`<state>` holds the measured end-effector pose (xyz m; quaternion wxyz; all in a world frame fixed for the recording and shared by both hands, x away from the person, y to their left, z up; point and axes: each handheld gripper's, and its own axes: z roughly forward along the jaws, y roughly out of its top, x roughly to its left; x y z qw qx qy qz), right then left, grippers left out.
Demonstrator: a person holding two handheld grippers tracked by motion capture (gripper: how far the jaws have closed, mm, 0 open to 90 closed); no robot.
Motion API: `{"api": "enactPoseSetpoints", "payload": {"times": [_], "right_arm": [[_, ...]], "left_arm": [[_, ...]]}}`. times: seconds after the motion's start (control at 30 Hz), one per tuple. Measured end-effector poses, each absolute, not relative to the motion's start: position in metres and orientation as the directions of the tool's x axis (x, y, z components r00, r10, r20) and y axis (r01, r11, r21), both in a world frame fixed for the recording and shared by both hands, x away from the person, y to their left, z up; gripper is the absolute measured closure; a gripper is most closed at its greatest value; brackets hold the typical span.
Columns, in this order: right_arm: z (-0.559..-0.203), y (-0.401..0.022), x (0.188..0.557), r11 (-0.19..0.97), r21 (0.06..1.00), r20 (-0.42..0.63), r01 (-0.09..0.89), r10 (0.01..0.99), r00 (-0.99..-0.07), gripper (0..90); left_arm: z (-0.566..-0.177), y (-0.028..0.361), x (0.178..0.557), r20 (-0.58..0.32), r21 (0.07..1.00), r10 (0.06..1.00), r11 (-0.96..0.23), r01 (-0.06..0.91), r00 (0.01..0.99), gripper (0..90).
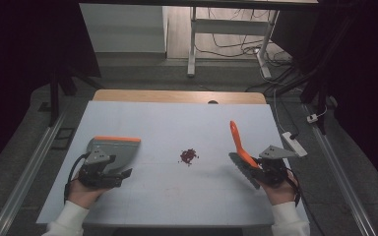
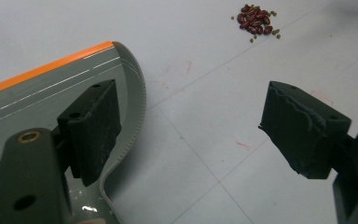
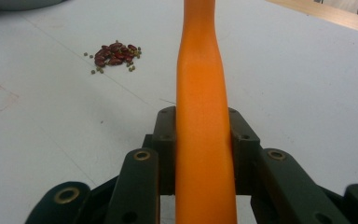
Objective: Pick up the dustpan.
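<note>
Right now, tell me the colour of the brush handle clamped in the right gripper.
Bright orange handle; the right gripper view shows it best.

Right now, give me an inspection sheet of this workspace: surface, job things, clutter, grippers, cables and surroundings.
Surface: white table top, faint red marks and thin lines.
Job's things: grey dustpan with orange edge at left; small pile of red beans mid-table with a few small greenish bits; orange-handled brush at right.
Clutter: nothing seen.
Grippers: left gripper jaws apart, one jaw over the dustpan, nothing clamped; right gripper shut on the brush handle.
Cables: one trails from each gripper; more lie on the floor beyond.
Surroundings: dark room, white desk legs behind.
</note>
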<state>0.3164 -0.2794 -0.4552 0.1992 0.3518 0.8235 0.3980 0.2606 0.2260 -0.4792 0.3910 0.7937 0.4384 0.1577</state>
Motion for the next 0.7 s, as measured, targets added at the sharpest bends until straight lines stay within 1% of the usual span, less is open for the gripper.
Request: {"api": "enactPoseSetpoints", "payload": {"times": [0.13,0.27,0.37,0.57,0.7], "right_arm": [[-0.456,-0.279,0.315,0.436,0.794,-0.049,0.423,0.74,-0.671,69.9],[-0.458,-0.277,0.315,0.443,0.791,-0.053,0.423,0.738,-0.673,69.9],[-0.457,-0.277,0.316,0.436,0.795,-0.047,0.422,0.737,-0.674,69.9],[-0.457,-0.281,0.318,0.43,0.801,-0.043,0.416,0.735,-0.677,69.9],[-0.457,-0.282,0.318,0.421,0.803,-0.036,0.421,0.74,-0.671,69.9]], "left_arm": [[-0.474,0.222,0.257,-0.084,0.759,0.818,-0.317,0.568,0.57,20.4],[-0.471,0.218,0.259,-0.098,0.753,0.818,-0.311,0.58,0.567,20.5],[-0.47,0.215,0.262,-0.11,0.745,0.828,-0.297,0.597,0.549,20.5],[-0.459,0.214,0.27,-0.1,0.725,0.847,-0.297,0.621,0.522,20.1],[-0.451,0.217,0.271,-0.093,0.733,0.862,-0.279,0.62,0.498,19.9]]}}
